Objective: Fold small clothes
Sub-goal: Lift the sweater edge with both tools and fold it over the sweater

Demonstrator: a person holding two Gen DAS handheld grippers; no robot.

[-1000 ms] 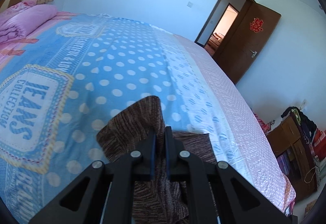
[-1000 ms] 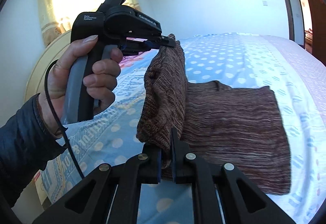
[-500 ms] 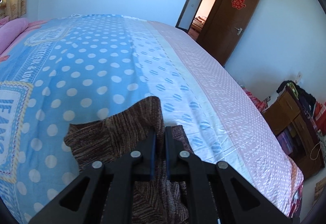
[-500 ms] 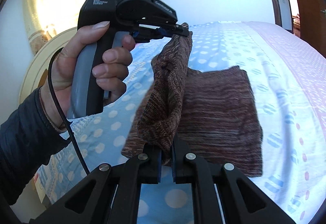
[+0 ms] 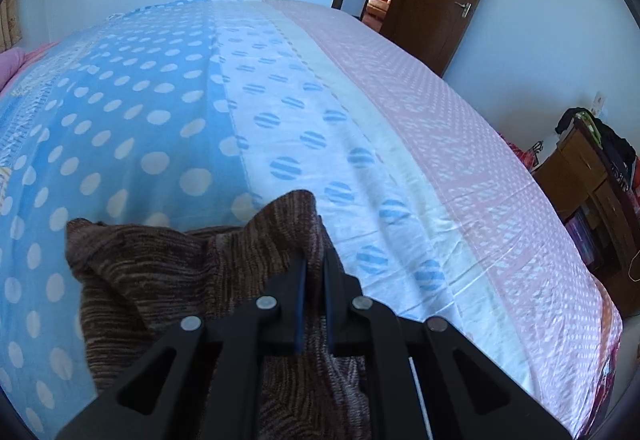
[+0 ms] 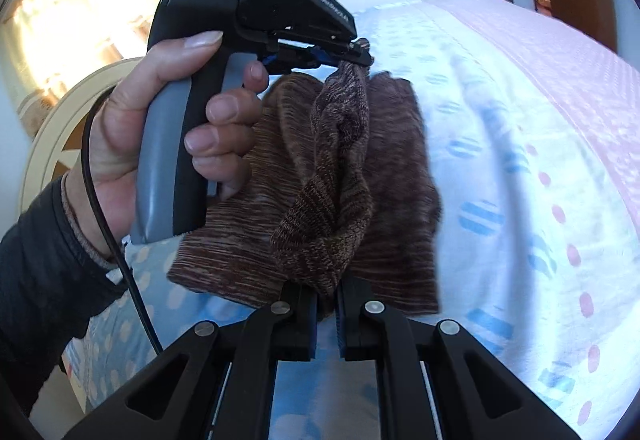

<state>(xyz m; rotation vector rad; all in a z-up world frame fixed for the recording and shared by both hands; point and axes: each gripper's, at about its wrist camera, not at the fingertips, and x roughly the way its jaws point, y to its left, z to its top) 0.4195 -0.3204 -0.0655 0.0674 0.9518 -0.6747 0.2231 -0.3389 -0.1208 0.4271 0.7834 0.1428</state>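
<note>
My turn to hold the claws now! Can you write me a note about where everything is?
Left claw: shut on the brown knit garment, pinching one corner of its lifted edge.
Right claw: shut on the other corner of that edge.
The rest of the garment lies on the dotted bedsheet.
Done: edge raised, fold begun.
Left: carry it across, lay it flat, let go.

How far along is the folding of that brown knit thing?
Mid-fold. The brown knit garment lies partly on the bed. The left gripper and right gripper each pinch its raised edge. Left to do: lay that edge down, release, smooth.
</note>
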